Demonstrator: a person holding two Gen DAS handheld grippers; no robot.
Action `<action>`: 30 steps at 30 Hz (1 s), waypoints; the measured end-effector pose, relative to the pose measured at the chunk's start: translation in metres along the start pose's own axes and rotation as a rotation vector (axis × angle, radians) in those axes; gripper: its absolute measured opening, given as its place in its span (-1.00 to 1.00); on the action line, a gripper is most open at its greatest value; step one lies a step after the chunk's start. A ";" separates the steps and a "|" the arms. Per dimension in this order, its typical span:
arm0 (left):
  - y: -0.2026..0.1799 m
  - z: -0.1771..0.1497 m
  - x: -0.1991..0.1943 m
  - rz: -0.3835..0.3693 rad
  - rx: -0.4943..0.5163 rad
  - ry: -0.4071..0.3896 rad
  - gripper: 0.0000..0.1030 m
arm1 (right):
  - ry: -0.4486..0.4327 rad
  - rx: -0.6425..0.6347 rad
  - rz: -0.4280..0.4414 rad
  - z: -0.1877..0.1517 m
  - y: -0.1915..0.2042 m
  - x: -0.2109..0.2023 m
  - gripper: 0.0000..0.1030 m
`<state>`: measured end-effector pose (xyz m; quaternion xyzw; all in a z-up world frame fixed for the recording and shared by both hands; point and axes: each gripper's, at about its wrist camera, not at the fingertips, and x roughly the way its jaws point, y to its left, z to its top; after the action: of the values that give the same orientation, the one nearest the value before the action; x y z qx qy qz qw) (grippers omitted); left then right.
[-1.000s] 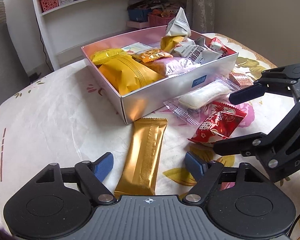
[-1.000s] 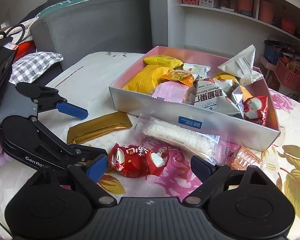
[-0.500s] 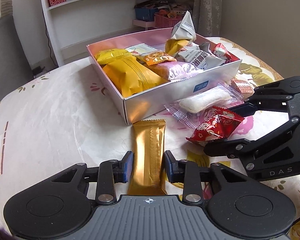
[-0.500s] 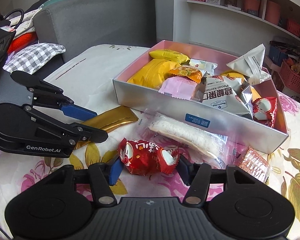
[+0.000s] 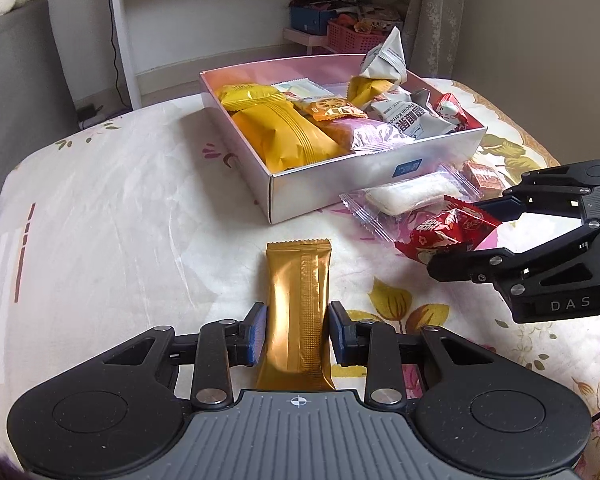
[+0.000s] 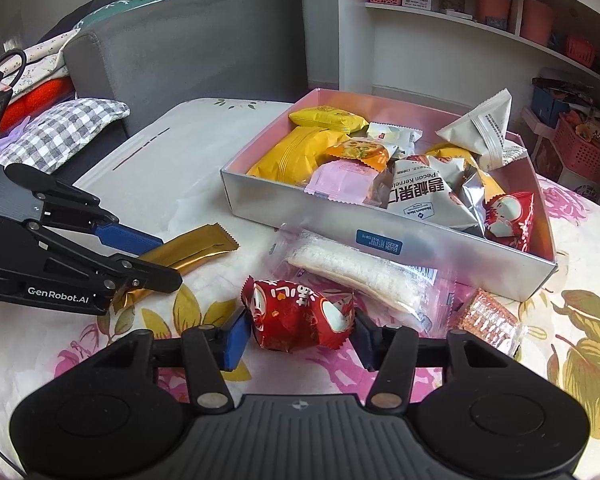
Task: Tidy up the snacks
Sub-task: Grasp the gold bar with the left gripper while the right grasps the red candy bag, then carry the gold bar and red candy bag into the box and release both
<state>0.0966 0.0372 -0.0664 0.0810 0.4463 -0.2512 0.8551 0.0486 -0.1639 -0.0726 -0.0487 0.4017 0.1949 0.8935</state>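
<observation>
- While both grippers bear down on the flowered tablecloth [image 5: 100,216], the coming move turns on one relation: the silver snack box [image 5: 340,184] lies ahead of both sets of fingers, beyond the loose packets, so each packet looks due for a lift and a forward carry over the box's near wall.
- Left gripper [image 5: 298,332]: the gold bar wrapper [image 5: 300,292] lies with its long axis running straight away from the fingers toward the box corner. The blue pads sit against its two long edges near its rear end, narrowed to the wrapper's width, so it is pinched crosswise. Most of the wrapper sticks out forward past the fingertips.
- Right gripper [image 6: 300,334]: its jaws are closing, with the red candy packet [image 6: 300,314] between them. The packet's long axis runs across the fingers, from pad to pad; each pad meets a crimped end, and the puffy middle bulges forward of the fingertips.
- From the right fingers, the clear-wrapped white cake [image 6: 352,268] lies just ahead, between the red packet and the box wall, and a small orange-red packet [image 6: 484,316] lies ahead to the right.
- The right gripper appears nearer the box's long wall; the left faces its corner.
- The box is already crowded, so open room for either packet is hard to judge.
</observation>
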 end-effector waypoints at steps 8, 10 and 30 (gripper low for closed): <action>0.006 -0.004 -0.016 -0.007 -0.043 -0.022 -0.41 | -0.021 0.034 0.014 0.004 0.000 -0.016 -0.11; 0.007 -0.004 -0.022 -0.006 -0.055 -0.036 -0.41 | -0.032 0.042 0.008 0.006 -0.001 -0.021 -0.11; 0.000 0.083 -0.028 -0.018 -0.185 -0.202 -0.41 | -0.183 0.262 -0.041 0.065 -0.059 -0.029 -0.10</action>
<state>0.1431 0.0169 0.0048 -0.0277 0.3801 -0.2236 0.8971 0.0994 -0.2112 -0.0114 0.0781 0.3394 0.1259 0.9289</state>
